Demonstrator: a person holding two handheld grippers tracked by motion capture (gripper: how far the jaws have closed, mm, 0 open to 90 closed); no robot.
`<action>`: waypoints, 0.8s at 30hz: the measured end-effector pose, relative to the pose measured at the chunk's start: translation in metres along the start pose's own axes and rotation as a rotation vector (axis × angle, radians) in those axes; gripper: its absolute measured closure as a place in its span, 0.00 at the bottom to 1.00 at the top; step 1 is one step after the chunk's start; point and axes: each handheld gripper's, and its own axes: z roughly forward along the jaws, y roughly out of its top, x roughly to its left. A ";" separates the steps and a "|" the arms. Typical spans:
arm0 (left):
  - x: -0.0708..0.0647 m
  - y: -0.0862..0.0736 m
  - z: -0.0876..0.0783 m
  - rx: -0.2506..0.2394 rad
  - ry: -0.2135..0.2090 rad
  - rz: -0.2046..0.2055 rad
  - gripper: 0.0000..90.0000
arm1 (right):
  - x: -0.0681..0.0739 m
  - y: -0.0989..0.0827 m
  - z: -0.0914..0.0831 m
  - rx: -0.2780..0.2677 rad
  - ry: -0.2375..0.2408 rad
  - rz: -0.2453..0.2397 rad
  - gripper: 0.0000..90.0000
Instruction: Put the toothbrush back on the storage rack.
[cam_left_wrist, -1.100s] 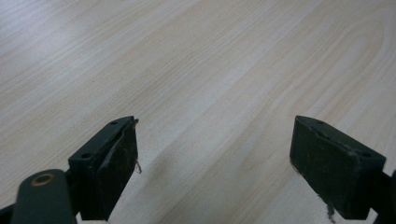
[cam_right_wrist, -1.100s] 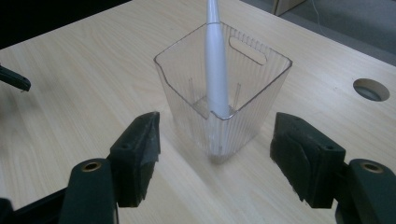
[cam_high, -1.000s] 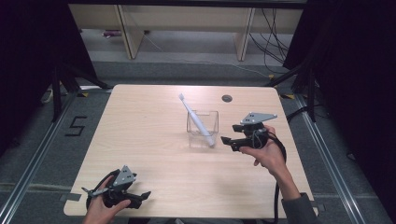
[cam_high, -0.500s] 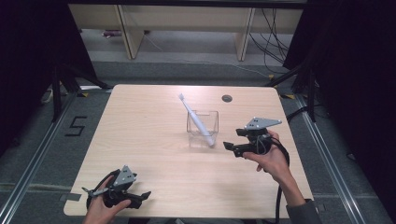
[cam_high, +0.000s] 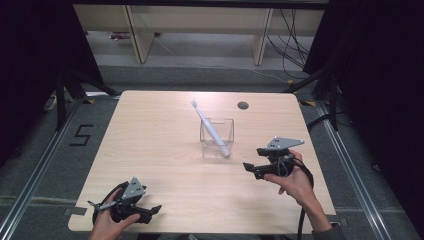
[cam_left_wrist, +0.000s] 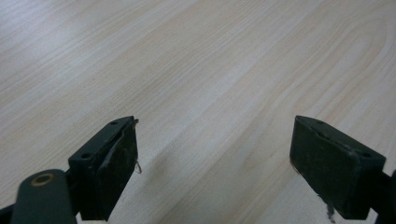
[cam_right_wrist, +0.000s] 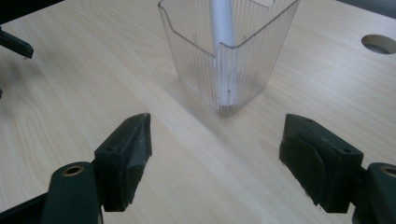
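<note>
A clear ribbed plastic cup (cam_high: 216, 139) stands in the middle of the wooden table (cam_high: 160, 150). A long white-grey stick (cam_high: 209, 126) leans in it, its top tilted to the far left. My right gripper (cam_high: 253, 159) hovers just right of and nearer than the cup, pointing left at it. Its jaws have just been opening and now stand open with nothing between them. In the right gripper view the cup (cam_right_wrist: 229, 51) and the stick (cam_right_wrist: 222, 23) sit beyond the right gripper (cam_right_wrist: 215, 158). My left gripper (cam_high: 152, 212) rests open at the table's near left; in its own view the left gripper (cam_left_wrist: 215, 158) spans bare wood.
A round cable hole (cam_high: 243, 105) lies in the table behind the cup, also seen as the hole (cam_right_wrist: 379, 43) in the right gripper view. Pale shelving (cam_high: 200, 30) and cables stand on the floor beyond the far edge. Dark curtains flank both sides.
My right gripper has drawn back from the cup toward the near right and sunk a little, with its jaws wider apart. The stick stays in the cup. The left gripper has not moved.
</note>
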 end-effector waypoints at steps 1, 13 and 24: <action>0.000 0.000 0.000 0.007 -0.001 0.008 0.17 | 0.001 -0.002 0.000 0.014 0.005 0.014 0.29; 0.001 0.000 0.000 0.004 0.002 0.007 0.17 | 0.001 -0.022 -0.006 0.023 0.000 0.011 0.28; 0.001 0.000 0.001 0.007 0.007 0.004 0.17 | -0.005 -0.049 -0.010 0.024 0.003 0.034 0.28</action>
